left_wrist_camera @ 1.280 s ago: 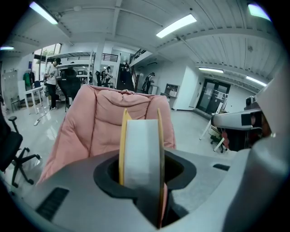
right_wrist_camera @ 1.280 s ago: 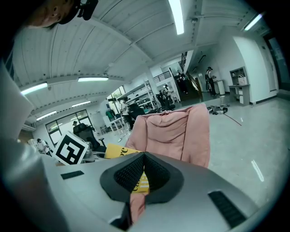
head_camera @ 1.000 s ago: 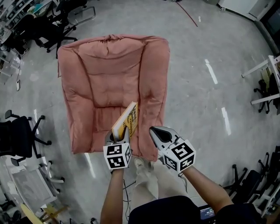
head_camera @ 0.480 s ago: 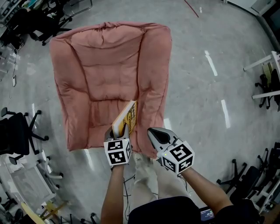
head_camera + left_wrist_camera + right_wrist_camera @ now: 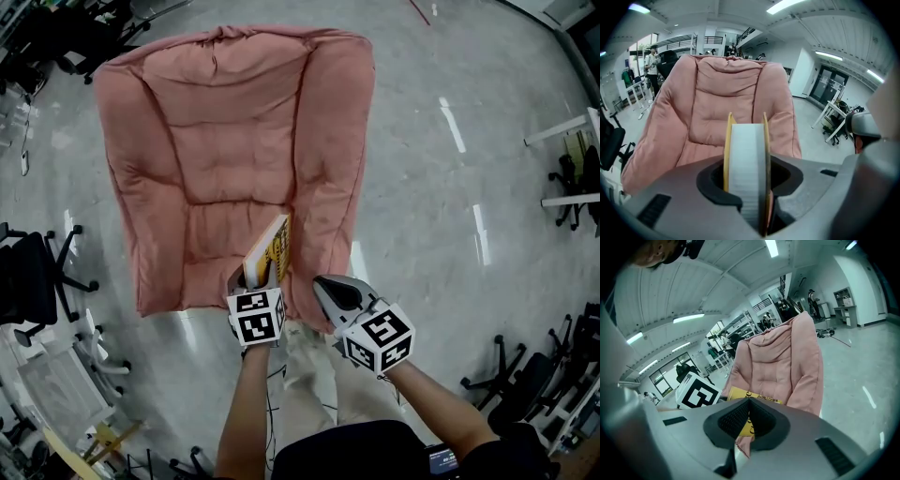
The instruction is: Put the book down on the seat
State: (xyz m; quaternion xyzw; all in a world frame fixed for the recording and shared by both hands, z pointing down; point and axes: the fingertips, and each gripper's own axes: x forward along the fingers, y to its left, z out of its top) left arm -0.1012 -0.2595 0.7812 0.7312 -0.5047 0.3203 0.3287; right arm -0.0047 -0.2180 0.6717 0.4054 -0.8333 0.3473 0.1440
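A grey shiny floor [image 5: 441, 262] surrounds a pink armchair [image 5: 234, 122]. The left gripper [image 5: 256, 279] pinches a yellow book [image 5: 273, 249] on edge, at the front of the seat [image 5: 220, 244]. The right gripper [image 5: 330, 289], with its jaws pressed together on nothing, is just beside it.

Left gripper [image 5: 254, 280] with book [image 5: 270, 249] sinks toward seat; right gripper [image 5: 322, 282] lowers too; armchair [image 5: 234, 141] fills more of upper frame.
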